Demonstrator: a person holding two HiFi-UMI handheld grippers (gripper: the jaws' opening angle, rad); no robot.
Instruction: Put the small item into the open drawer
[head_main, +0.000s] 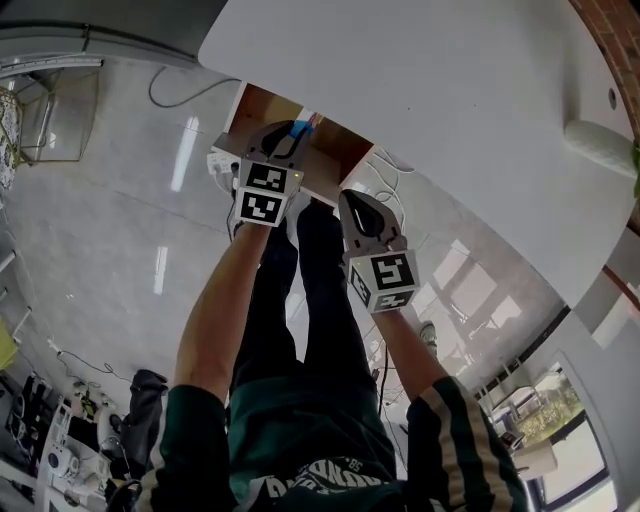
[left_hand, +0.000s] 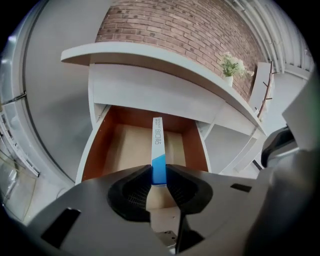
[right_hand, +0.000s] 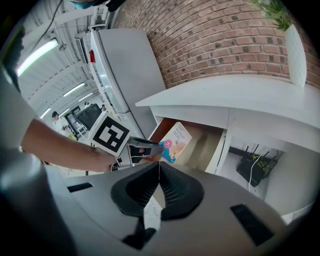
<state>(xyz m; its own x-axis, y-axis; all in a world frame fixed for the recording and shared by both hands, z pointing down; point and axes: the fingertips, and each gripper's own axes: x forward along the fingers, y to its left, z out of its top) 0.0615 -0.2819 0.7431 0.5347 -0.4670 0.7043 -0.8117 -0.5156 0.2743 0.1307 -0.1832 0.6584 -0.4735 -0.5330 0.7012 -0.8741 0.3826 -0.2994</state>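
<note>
Blue-and-white, the flat box (left_hand: 158, 150) is clamped edge-on between the jaws of the left gripper (left_hand: 158, 173) and held over the open drawer (left_hand: 95, 150). The right gripper (right_hand: 158, 167) is seen nearby, jaws pressed together on nothing.

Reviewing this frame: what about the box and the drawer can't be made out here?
- Head view: the left gripper and tabletop cover most of the drawer.
- Left gripper view: the box shows edge-on; its print is too small to read.
- Right gripper view: box lettering blurred.
</note>
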